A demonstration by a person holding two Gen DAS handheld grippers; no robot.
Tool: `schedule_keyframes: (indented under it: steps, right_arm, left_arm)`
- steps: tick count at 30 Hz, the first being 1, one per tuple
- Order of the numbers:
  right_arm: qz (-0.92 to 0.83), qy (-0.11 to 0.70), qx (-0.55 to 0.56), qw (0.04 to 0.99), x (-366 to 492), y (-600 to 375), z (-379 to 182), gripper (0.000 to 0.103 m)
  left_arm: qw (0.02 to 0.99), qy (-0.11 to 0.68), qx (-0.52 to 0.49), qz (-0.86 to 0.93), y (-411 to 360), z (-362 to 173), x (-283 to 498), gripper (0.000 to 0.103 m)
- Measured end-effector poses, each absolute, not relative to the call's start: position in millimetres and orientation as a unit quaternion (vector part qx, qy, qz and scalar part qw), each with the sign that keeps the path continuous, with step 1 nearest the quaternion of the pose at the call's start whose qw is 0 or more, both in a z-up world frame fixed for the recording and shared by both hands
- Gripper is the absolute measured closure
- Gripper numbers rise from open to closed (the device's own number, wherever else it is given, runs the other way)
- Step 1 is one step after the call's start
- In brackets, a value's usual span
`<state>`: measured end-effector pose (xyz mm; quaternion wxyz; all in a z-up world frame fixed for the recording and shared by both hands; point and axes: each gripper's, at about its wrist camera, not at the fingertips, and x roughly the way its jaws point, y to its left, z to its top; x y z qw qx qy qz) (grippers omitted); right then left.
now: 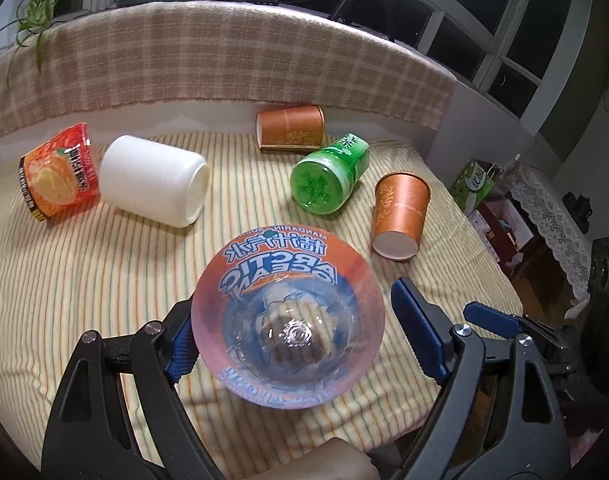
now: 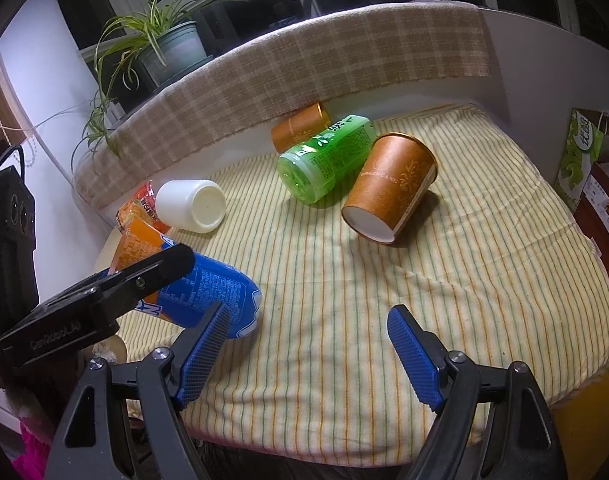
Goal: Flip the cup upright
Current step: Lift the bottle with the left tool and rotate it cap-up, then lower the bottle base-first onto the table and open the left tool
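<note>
Clear plastic fills the lower centre of my left view: the orange-and-blue printed cup (image 1: 288,320) lies tipped on the striped cloth (image 1: 104,264), inside my left gripper (image 1: 292,332), jaws wide, left pad touching. In my right view, lower left, same cup; right gripper (image 2: 308,352) gapes empty. Next, I reckon: squeeze, then rotate upright.

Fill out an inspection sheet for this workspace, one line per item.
Surface: striped cloth over the table.
Job's things: Arctic Ocean cup on its side between the left gripper fingers; two orange paper cups, white cup and green cup all lying down.
Clutter: orange packet.
Grippers: left open around the cup, right gripper open, nothing in it.
Cables: black lead at far left.
Surroundings: potted plant, windows, plaid cloth.
</note>
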<state>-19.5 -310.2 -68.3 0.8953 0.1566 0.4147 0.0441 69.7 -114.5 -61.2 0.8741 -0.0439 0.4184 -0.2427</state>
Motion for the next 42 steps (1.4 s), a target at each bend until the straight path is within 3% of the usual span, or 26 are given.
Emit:
schedule_keyframes:
  steps: [16,31,42]
  right_arm:
    - [0.035,0.408,0.169,0.896,-22,-324,-69,0.02]
    - [0.034,0.376,0.144,0.915,-28,-310,-50,0.02]
    - [0.044,0.349,0.096,0.931,-32,-281,-40,0.017]
  left_arm:
    - [0.874,0.41,-0.041,-0.258,-126,-51,77,0.015]
    - [0.924,0.306,-0.036,-0.227,-86,14,43,0.015]
    - [0.955,0.264,0.003,-0.135,-45,4,4,0.012]
